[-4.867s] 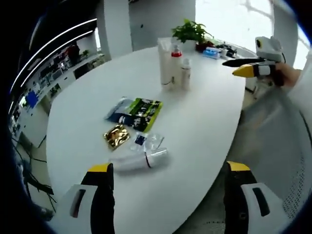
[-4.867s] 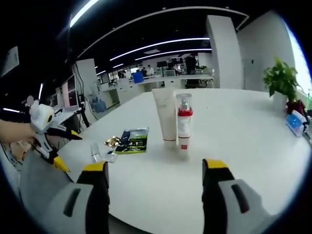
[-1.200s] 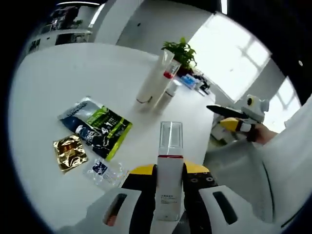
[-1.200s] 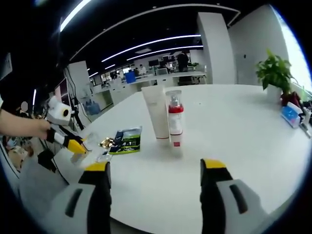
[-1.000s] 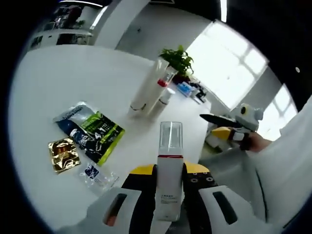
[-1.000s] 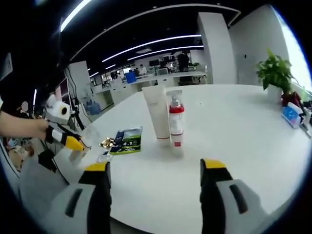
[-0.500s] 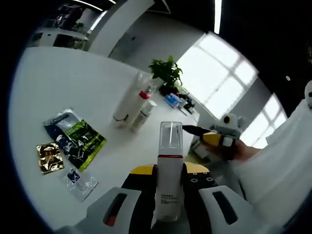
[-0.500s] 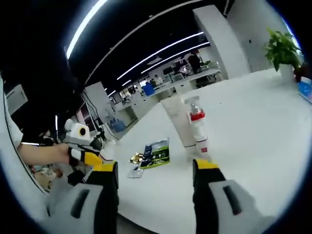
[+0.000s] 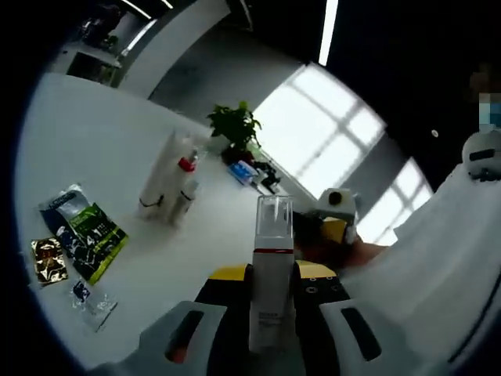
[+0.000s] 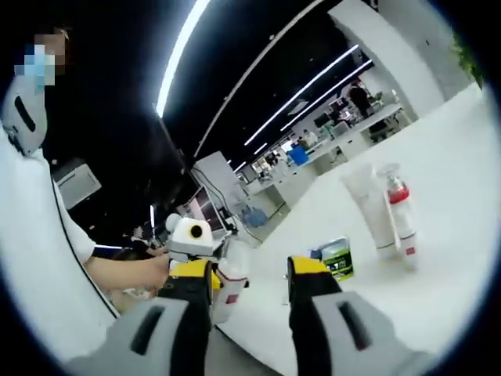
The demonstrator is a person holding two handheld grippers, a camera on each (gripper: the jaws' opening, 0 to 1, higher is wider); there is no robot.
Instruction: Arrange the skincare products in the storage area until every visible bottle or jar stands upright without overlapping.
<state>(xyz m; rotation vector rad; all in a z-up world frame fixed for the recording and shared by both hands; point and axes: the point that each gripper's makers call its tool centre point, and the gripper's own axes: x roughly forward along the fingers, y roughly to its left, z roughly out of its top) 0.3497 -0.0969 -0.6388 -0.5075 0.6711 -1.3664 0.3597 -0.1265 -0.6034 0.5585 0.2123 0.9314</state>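
Observation:
My left gripper [image 9: 270, 276] is shut on a white pump bottle [image 9: 272, 235] with a clear cap and a red band, held upright above the table's near edge. Far off on the white table [image 9: 94, 141] stand a white tube [image 9: 159, 176], a red-capped bottle [image 9: 183, 178] and a small bottle [image 9: 188, 197]. My right gripper [image 10: 249, 283] is open, jaws fairly close. In the right gripper view the held bottle [image 10: 232, 280] shows in the gap by the left jaw, with the left gripper [image 10: 192, 249] behind it. The tube [image 10: 365, 205] and red-capped bottle [image 10: 399, 213] stand beyond.
Flat sachets lie on the table: a green and dark one [image 9: 82, 227], a gold one [image 9: 47, 258] and a clear one [image 9: 94, 299]. A potted plant [image 9: 235, 125] and small items sit at the far end. A person's white sleeves flank both views.
Both hands have come together near the table's edge. The right jaws have narrowed and the held bottle now shows between them. The left gripper keeps its hold on the bottle.

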